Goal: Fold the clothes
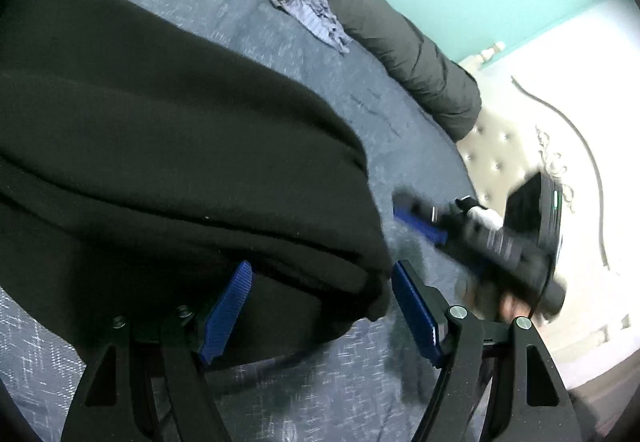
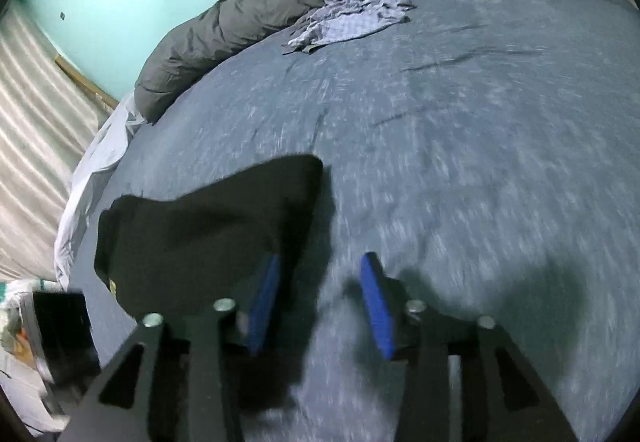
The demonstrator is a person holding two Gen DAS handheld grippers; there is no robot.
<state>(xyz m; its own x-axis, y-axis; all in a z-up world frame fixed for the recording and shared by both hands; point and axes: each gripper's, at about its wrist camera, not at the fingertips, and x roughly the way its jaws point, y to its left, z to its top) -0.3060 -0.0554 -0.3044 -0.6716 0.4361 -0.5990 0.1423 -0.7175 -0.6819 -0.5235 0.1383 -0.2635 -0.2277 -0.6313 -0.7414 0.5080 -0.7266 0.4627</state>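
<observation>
Fingers of both grippers stand apart, gripping nothing: left gripper [image 1: 320,310] straddles the folded black knit garment's [image 1: 168,145] corner on the blue-grey bedspread [image 2: 460,161]; right gripper [image 2: 320,302] is beside it. Black piece looks nearly folded; crumpled pale checked shirt [image 2: 348,17] near the grey duvet roll [image 2: 248,21] remains.

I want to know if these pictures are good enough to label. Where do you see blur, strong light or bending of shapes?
Left wrist view: the right gripper is smeared by motion, and the headboard side is washed out by bright light. Right wrist view: the blue bedspread is streaked with blur. Both views: the fisheye lens curves the bed edges.
</observation>
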